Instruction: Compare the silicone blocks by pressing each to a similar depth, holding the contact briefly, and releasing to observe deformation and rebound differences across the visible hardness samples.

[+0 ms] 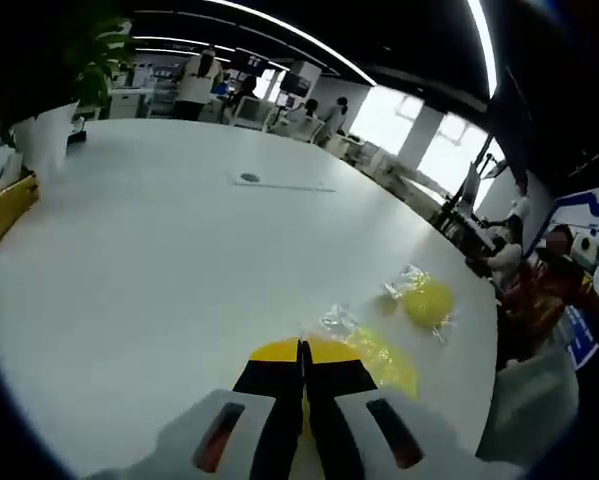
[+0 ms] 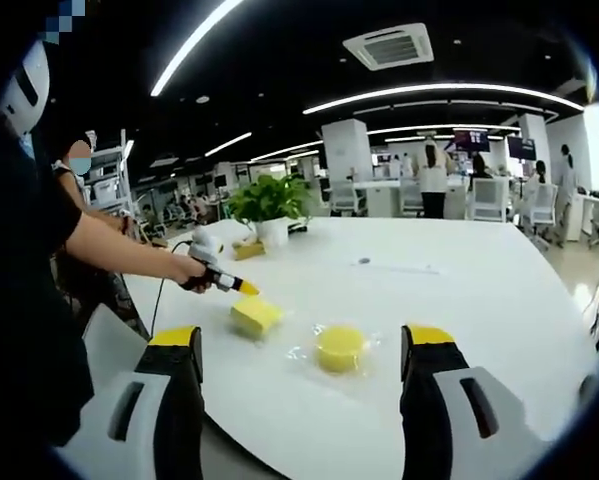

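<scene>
Two yellow silicone blocks in clear wrap lie on the white table [image 2: 459, 290]. In the right gripper view a hand holds my left gripper [image 2: 241, 287], and its yellow tip rests on the square block [image 2: 256, 315]. The round block [image 2: 341, 348] lies to the right of the square one, untouched. My right gripper [image 2: 304, 340] hangs wide open above the near table edge with nothing between its jaws. In the left gripper view my left gripper [image 1: 301, 347] is shut, jaws together, right over the square block [image 1: 389, 365]. The round block [image 1: 426, 300] lies farther off.
A potted plant [image 2: 269, 200] stands at the far end of the table, beside a small yellow box [image 1: 9, 205]. A small grey disc [image 1: 250, 178] lies mid-table. A person's arm [image 2: 119, 250] reaches in from the left. Other people and desks are in the background.
</scene>
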The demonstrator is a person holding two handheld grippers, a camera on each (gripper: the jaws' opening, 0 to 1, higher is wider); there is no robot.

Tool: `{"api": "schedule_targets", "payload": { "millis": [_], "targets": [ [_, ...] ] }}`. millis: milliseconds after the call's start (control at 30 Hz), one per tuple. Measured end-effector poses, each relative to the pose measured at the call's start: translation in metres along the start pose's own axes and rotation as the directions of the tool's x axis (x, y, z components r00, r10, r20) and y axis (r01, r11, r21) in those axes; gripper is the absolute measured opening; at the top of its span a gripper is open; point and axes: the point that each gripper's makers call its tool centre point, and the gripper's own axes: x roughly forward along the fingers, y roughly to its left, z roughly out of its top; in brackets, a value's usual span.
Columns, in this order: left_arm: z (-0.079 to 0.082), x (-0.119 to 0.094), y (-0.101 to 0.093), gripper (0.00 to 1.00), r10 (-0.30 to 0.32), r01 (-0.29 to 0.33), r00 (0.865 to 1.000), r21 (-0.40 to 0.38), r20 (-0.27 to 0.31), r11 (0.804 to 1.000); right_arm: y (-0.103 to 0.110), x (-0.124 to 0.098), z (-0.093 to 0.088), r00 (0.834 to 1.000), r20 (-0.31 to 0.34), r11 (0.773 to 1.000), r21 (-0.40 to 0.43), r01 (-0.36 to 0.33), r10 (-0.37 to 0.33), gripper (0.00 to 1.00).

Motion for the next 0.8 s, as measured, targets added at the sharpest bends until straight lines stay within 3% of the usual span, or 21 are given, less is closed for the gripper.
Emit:
{"api": "schedule_targets", "payload": {
  "millis": [167, 300, 400, 467, 533, 600, 667, 800],
  "targets": [
    [-0.009, -0.001, 0.004, 0.0, 0.004, -0.002, 0.999, 0.04, -0.049, 0.999, -0.001, 0.0, -0.002, 1.0, -0.009, 1.0, 0.007, 0.0, 0.0, 0.73],
    [-0.005, -0.006, 0.01, 0.01, 0.024, -0.024, 0.999, 0.025, -0.031, 0.999, 0.005, 0.005, -0.006, 0.999, -0.029, 0.999, 0.032, -0.025, 0.025, 0.77],
    [-0.004, -0.013, 0.015, 0.05, 0.049, -0.049, 0.998, 0.011, -0.029, 0.999, 0.009, 0.008, -0.009, 0.998, -0.042, 0.999, 0.006, -0.035, 0.035, 0.76],
    [-0.001, -0.022, 0.017, 0.05, 0.079, -0.079, 0.997, 0.019, -0.005, 0.997, 0.009, 0.009, -0.011, 0.998, -0.066, 0.999, -0.045, -0.023, 0.02, 0.76],
    [0.002, -0.031, 0.016, 0.08, 0.091, -0.091, 0.996, 0.019, 0.02, 0.996, 0.011, 0.01, -0.006, 0.999, -0.04, 0.998, -0.055, -0.026, 0.024, 0.76],
    [0.008, -0.041, 0.016, 0.15, 0.121, -0.118, 0.99, -0.041, 0.073, 0.992, 0.011, 0.011, -0.004, 0.999, -0.024, 0.999, -0.039, -0.031, 0.03, 0.75],
    [0.013, -0.049, 0.005, 0.19, 0.097, -0.086, 0.987, -0.085, 0.129, 0.993, 0.009, 0.013, -0.005, 0.999, -0.025, 0.999, -0.028, -0.023, 0.022, 0.75],
    [0.008, -0.068, -0.015, 0.29, 0.067, -0.068, 0.989, -0.001, 0.133, 0.998, 0.011, 0.015, -0.007, 0.999, -0.038, 0.999, -0.024, -0.026, 0.025, 0.72]
  ]
}}
